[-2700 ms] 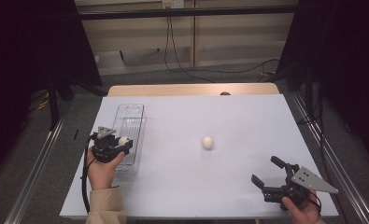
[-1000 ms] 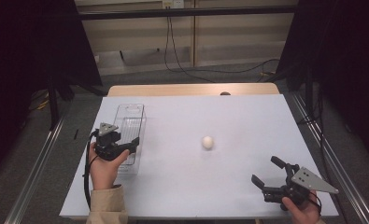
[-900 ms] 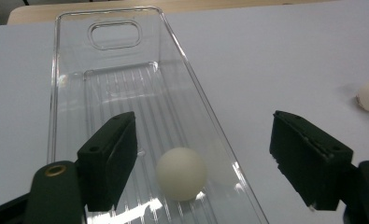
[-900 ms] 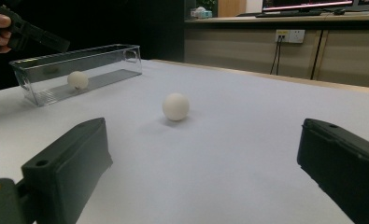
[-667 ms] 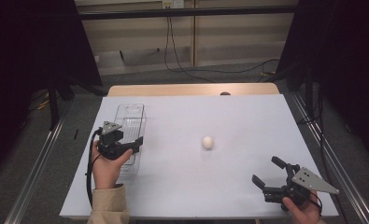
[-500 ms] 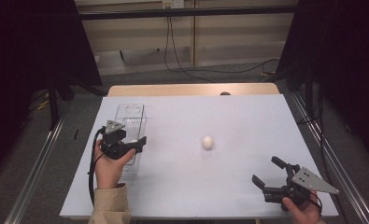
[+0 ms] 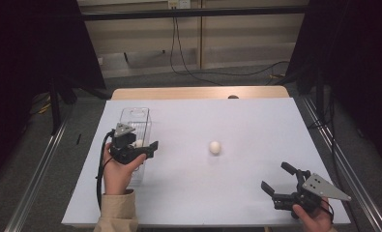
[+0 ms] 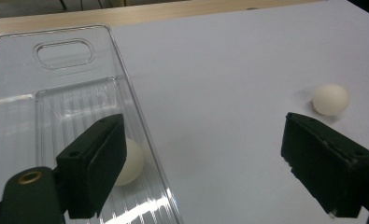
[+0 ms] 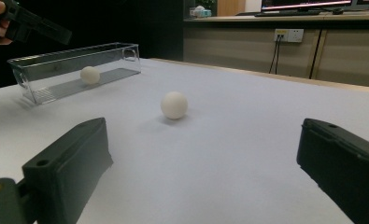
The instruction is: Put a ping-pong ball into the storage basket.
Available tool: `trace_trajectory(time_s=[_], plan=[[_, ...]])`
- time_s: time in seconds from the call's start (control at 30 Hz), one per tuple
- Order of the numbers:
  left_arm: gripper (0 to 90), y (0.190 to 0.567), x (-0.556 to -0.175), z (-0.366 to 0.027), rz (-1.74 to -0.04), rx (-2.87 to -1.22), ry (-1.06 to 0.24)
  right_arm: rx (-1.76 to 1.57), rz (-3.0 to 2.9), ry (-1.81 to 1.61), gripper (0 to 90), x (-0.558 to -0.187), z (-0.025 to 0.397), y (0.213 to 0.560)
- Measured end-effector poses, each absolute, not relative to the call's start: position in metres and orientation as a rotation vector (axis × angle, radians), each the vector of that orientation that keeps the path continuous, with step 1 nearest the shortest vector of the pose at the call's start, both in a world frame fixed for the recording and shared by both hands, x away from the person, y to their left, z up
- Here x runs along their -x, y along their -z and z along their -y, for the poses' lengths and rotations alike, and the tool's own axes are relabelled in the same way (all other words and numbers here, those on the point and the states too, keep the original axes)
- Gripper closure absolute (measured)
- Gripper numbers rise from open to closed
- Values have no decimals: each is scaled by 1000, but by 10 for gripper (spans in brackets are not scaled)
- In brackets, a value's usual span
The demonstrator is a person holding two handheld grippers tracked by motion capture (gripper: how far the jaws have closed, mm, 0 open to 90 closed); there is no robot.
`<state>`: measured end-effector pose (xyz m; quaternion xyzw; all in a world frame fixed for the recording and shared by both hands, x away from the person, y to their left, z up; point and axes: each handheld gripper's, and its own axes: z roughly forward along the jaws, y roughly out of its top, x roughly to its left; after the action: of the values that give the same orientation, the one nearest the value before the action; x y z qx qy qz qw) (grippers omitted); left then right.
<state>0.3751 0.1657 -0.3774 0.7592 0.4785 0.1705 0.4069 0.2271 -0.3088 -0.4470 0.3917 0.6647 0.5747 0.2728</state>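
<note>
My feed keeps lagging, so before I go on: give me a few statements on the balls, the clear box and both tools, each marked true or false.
1. One white ball lies inside the clear box. True.
2. The other ball sits on the open table, apart from the box. True.
3. The left tool is shut on a ball. False: its jaws stand wide apart and hold nothing.
4. The right tool rests inside the box. False: it is near the table's front right corner, far from the box, with its jaws open.
5. The box lies on its side with the ball spilling out. False: it stands with its opening up and the ball on its ribbed floor.
</note>
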Motion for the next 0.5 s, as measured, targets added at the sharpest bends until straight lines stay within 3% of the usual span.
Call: trace_trajectory(time_s=[0.5], plan=[[127, 376, -376, -154, -1178, -1916, -407, -1055, -1788, -1546, 22, -226, 310, 447]])
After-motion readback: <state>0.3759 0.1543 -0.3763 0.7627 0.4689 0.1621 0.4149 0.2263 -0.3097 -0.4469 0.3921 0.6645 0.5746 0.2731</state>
